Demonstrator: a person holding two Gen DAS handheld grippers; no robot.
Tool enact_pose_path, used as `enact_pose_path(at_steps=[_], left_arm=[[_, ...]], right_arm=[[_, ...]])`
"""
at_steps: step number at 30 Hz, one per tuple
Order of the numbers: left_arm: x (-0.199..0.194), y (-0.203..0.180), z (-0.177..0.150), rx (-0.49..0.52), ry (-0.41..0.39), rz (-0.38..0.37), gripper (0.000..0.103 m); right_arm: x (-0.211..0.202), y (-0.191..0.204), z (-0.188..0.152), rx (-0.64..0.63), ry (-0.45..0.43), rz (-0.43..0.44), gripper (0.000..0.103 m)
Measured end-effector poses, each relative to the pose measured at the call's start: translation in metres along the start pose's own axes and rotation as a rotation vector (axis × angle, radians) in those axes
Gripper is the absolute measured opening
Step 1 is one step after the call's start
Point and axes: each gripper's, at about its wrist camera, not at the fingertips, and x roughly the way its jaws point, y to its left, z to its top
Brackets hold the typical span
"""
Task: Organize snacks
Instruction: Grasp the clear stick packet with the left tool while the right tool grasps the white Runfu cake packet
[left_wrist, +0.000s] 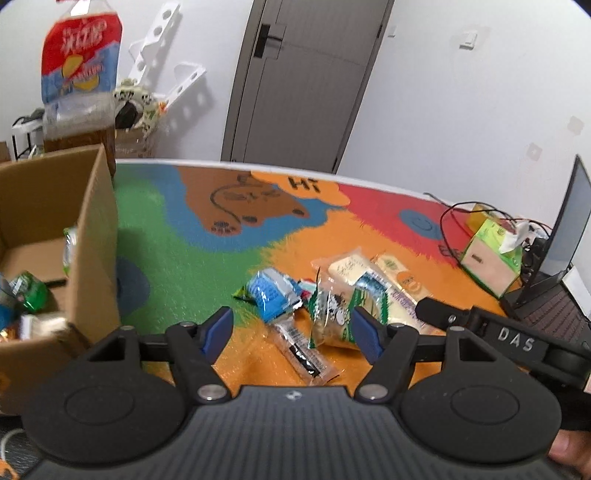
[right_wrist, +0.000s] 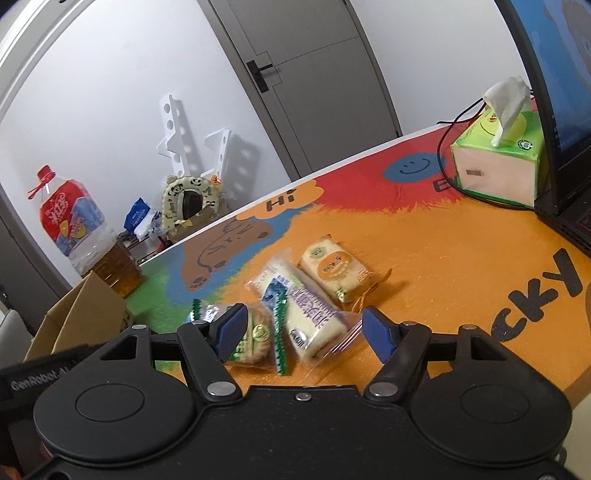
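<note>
Several snack packets lie in a heap on the colourful table mat (left_wrist: 221, 229). In the left wrist view my left gripper (left_wrist: 291, 330) stands open over a clear stick packet (left_wrist: 304, 352), with a green-and-white cracker packet (left_wrist: 330, 314) and a blue packet (left_wrist: 271, 291) just beyond its pads. In the right wrist view my right gripper (right_wrist: 304, 330) is open too, its blue pads on either side of a white roll packet with purple print (right_wrist: 310, 314) and a green-edged cracker packet (right_wrist: 258, 338). An orange-labelled packet (right_wrist: 336, 273) lies further off. Neither gripper holds anything.
An open cardboard box (left_wrist: 96, 236) with several snacks inside stands at the left; its flap (right_wrist: 85, 310) also shows in the right wrist view. A tissue box (right_wrist: 495, 162), black cables and a laptop (left_wrist: 569, 229) occupy the right side. A big oil bottle (right_wrist: 88, 236) stands behind the box.
</note>
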Motion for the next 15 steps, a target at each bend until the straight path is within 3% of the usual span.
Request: enact_pose_path(at_steps=[7,12,15], left_arm=[[0.024,-0.005,-0.008,0.010,0.046,-0.002,0.058],[0.037,-0.002,-0.012,-0.009,0.076,0.011,0.058],[0.039,0.000,-0.014,0.000,0.077,0.029,0.047]], right_arm=[[0.013,-0.003,0.002,-0.006,0.014,-0.002,0.068],[0.020,-0.001,0.003,-0.024,0.015,-0.002,0.068],[0.022,0.002,0.004,-0.037,0.012,-0.002,0.068]])
